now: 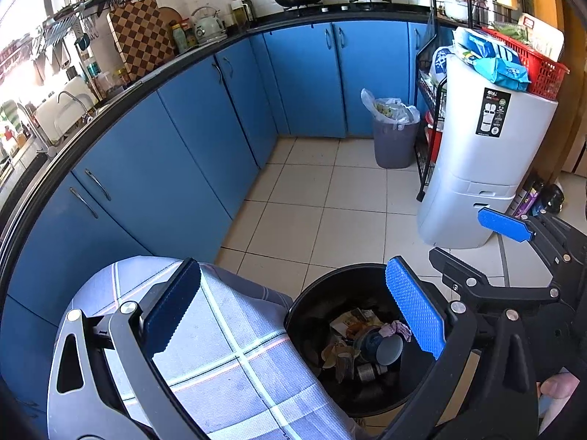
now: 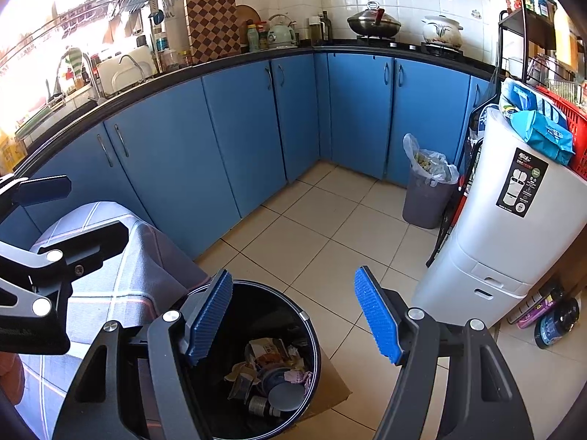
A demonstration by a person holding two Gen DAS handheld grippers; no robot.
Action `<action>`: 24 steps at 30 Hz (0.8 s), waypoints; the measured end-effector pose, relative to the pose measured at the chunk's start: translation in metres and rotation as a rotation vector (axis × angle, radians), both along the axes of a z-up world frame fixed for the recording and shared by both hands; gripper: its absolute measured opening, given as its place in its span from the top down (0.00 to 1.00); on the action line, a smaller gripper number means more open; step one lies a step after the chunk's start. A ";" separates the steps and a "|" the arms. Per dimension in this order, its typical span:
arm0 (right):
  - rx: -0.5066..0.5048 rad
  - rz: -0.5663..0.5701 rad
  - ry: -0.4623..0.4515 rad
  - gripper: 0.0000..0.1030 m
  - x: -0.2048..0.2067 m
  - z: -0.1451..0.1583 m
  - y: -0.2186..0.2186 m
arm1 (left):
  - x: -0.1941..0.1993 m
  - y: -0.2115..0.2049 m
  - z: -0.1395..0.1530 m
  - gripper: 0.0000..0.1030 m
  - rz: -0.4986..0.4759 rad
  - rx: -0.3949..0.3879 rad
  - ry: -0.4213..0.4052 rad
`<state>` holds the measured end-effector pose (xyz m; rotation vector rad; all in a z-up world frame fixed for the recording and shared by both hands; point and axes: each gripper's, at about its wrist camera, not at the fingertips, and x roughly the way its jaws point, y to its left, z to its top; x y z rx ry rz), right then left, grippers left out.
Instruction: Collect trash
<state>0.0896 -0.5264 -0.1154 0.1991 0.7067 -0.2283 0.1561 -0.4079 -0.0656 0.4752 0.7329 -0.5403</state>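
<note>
Both grippers hang over the black bin [image 1: 312, 304], each with its blue pads spread wide and nothing between them: the left gripper [image 1: 293, 311] straddles the bin's rim and a checked cloth [image 1: 227, 348] beside it, the right gripper [image 2: 293, 319] sits just above the bin's far edge. Down inside lies the trash [image 2: 271, 370]: crumpled paper, a cup, a small can. Farther off, against the blue cabinets [image 2: 227, 128], stands a grey bin [image 2: 422, 201] lined with a plastic bag, next to a white appliance [image 2: 506, 220].
</note>
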 end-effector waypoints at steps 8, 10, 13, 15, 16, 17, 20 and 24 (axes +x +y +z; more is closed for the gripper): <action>-0.007 -0.006 0.003 0.34 -0.002 -0.001 -0.003 | -0.005 0.001 0.001 0.03 -0.010 -0.002 -0.004; -0.009 -0.007 0.005 0.34 -0.002 -0.001 -0.003 | -0.005 0.001 0.000 0.03 -0.010 -0.003 -0.002; -0.007 -0.010 0.007 0.34 -0.002 -0.001 -0.003 | -0.005 0.002 0.000 0.03 -0.007 -0.002 -0.002; -0.009 -0.012 0.008 0.34 -0.002 -0.001 -0.003 | -0.005 0.002 0.000 0.03 -0.007 -0.001 -0.001; -0.010 -0.012 0.008 0.34 -0.002 -0.001 -0.003 | -0.005 0.002 0.000 0.03 -0.006 -0.002 -0.001; -0.010 -0.012 0.008 0.34 -0.003 -0.001 -0.003 | -0.005 0.002 0.000 0.03 -0.006 -0.002 -0.001; -0.009 -0.012 0.008 0.34 -0.003 -0.001 -0.004 | -0.004 0.003 -0.001 0.03 -0.002 -0.004 0.000; -0.009 -0.013 0.009 0.34 -0.003 -0.002 -0.005 | -0.003 0.004 -0.002 0.03 -0.001 -0.002 0.001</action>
